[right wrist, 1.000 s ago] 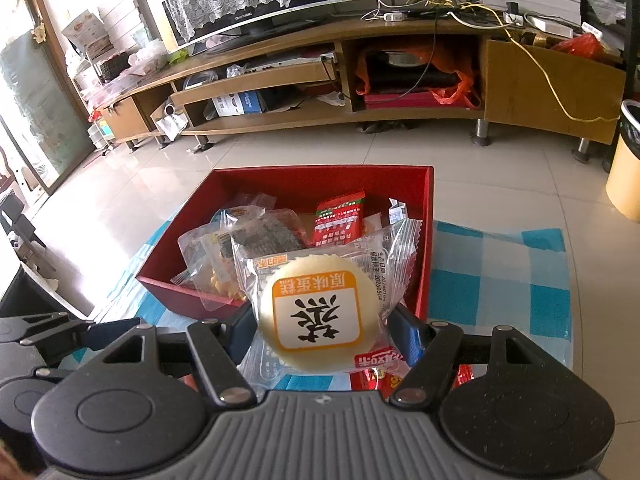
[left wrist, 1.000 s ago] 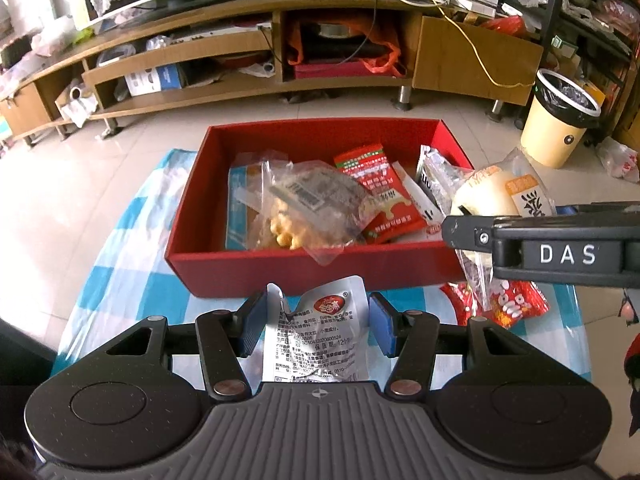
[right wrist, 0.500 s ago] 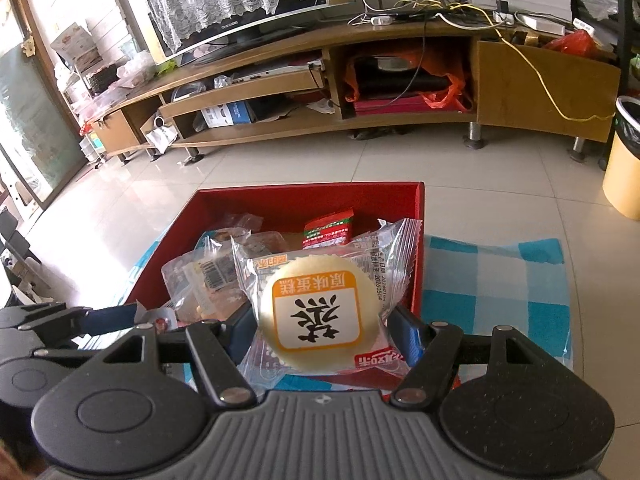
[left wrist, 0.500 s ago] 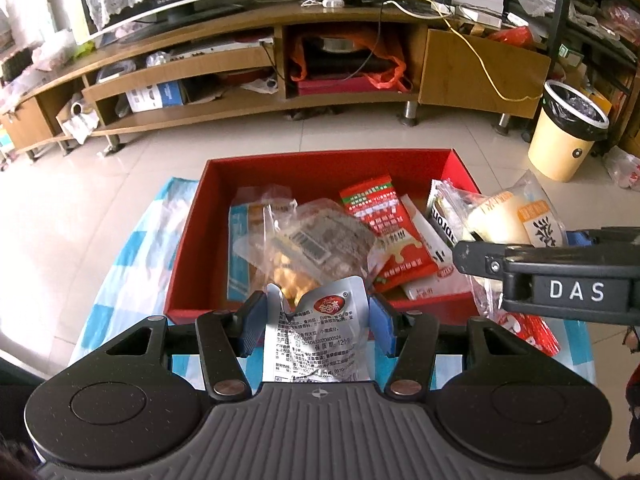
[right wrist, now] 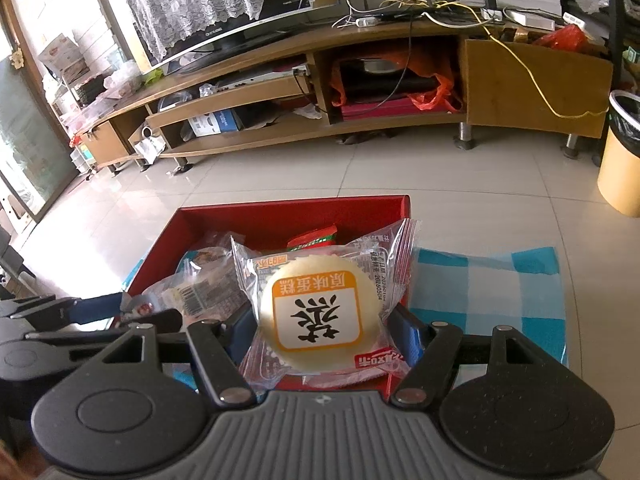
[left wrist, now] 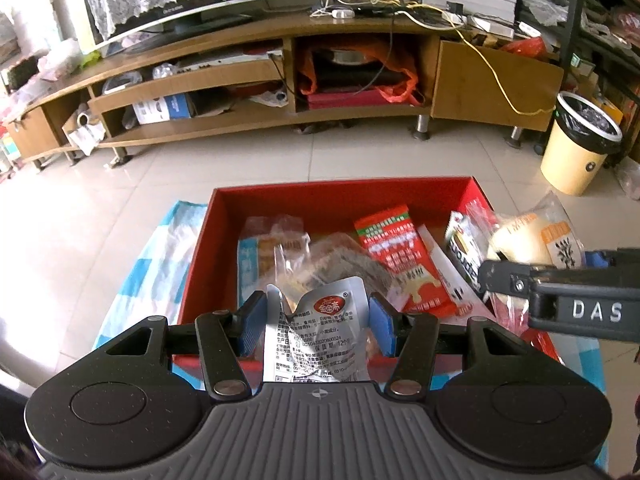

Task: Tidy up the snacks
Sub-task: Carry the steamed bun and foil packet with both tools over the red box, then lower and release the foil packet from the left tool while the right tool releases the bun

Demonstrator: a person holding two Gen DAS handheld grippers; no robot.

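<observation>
2 hand-held grippers: we see both over the near edge of the red box (left wrist: 400, 196), each gripping 1 snack.
Left hand-held gripper (left wrist: 314, 322): its blue pads (left wrist: 250, 322) press the 2 sides of a crumpled silver snack packet (left wrist: 320, 340), which stands upright between them with its red round logo near the top.
Right hand-held gripper (right wrist: 326, 330): its jaws are closed on a clear-wrapped round cake (right wrist: 320, 316) with an orange-framed white label bearing black characters; the cake faces the camera.
Right hand-held gripper from the left view: we see it side-on (left wrist: 560, 300), marked "DAS", with the cake (left wrist: 520, 240) poking above it at the box's right wall.
Red box: it sits on a blue-and-white checked cloth (right wrist: 500, 292) laid on the tiled floor (left wrist: 100, 220).
Box contents: a red-and-green sachet (left wrist: 400, 256), a clear bag with a barcode (right wrist: 200, 296), a blue-edged packet (left wrist: 256, 256) and a white packet (left wrist: 460, 248) at the right wall lie loosely piled.
Behind the box: a long wooden TV stand (left wrist: 280, 80) with cluttered shelves.
Right of the stand: a yellow bin (left wrist: 576, 152) with a black liner.
</observation>
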